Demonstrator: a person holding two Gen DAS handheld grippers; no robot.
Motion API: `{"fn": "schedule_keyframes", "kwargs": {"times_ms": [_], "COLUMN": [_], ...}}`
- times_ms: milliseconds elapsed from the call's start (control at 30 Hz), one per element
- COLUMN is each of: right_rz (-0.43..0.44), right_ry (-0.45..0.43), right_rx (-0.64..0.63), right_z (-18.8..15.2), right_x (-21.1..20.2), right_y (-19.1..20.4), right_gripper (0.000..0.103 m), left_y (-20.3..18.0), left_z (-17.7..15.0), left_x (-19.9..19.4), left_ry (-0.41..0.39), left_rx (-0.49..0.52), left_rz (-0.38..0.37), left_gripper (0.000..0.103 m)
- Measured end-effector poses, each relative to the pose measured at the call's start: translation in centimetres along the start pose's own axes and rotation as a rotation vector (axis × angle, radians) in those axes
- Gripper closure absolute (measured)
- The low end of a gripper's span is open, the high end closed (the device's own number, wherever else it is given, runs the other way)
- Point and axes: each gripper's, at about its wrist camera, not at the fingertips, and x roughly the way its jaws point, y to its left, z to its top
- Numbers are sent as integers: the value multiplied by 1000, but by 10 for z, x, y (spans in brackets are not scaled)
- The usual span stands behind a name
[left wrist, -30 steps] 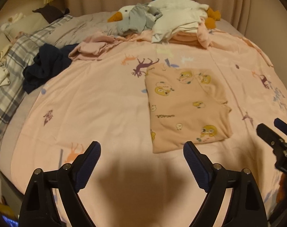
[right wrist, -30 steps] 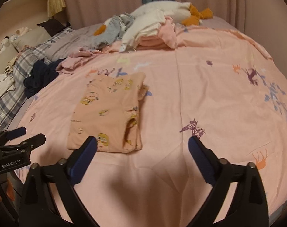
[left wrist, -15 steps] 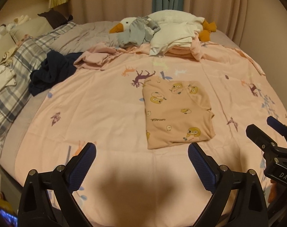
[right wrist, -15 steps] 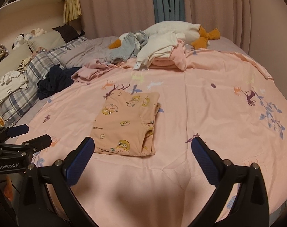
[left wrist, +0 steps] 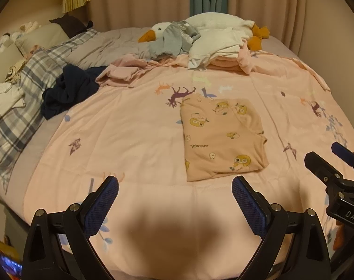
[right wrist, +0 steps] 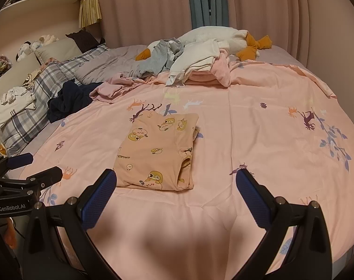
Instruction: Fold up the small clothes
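Note:
A small peach garment with yellow cartoon prints (left wrist: 221, 137) lies folded into a rectangle on the pink bedspread (left wrist: 135, 135). It also shows in the right wrist view (right wrist: 158, 154). My left gripper (left wrist: 174, 200) is open and empty, held above the near edge of the bed, short of the garment. My right gripper (right wrist: 177, 196) is open and empty, also short of the garment's near edge. The right gripper shows at the right edge of the left wrist view (left wrist: 335, 163). The left gripper shows at the left edge of the right wrist view (right wrist: 25, 170).
A pile of unfolded clothes (left wrist: 200, 46) lies at the far side over a white goose plush (left wrist: 158, 31). A dark navy garment (left wrist: 69, 91) and a crumpled pink one (left wrist: 121, 72) lie far left. Plaid pillows (left wrist: 20, 107) line the left edge.
Both grippers have pulled back and risen from the folded garment, so more of the bed and room shows. The garment has not moved.

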Motion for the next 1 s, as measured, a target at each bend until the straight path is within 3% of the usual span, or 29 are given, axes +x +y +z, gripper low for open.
{"fn": "schedule_keyframes", "kwargs": {"times_ms": [1000], "right_rz": [1], "right_ry": [12], "right_rx": [2], "right_z": [-5], "right_x": [6], "right_y": [3], "right_gripper": [0], "left_y": [-1], "left_z": [-1], "left_x": [5], "left_ry": [16], "left_rx": [1], "left_rz": [-6], "left_gripper": [6]}}
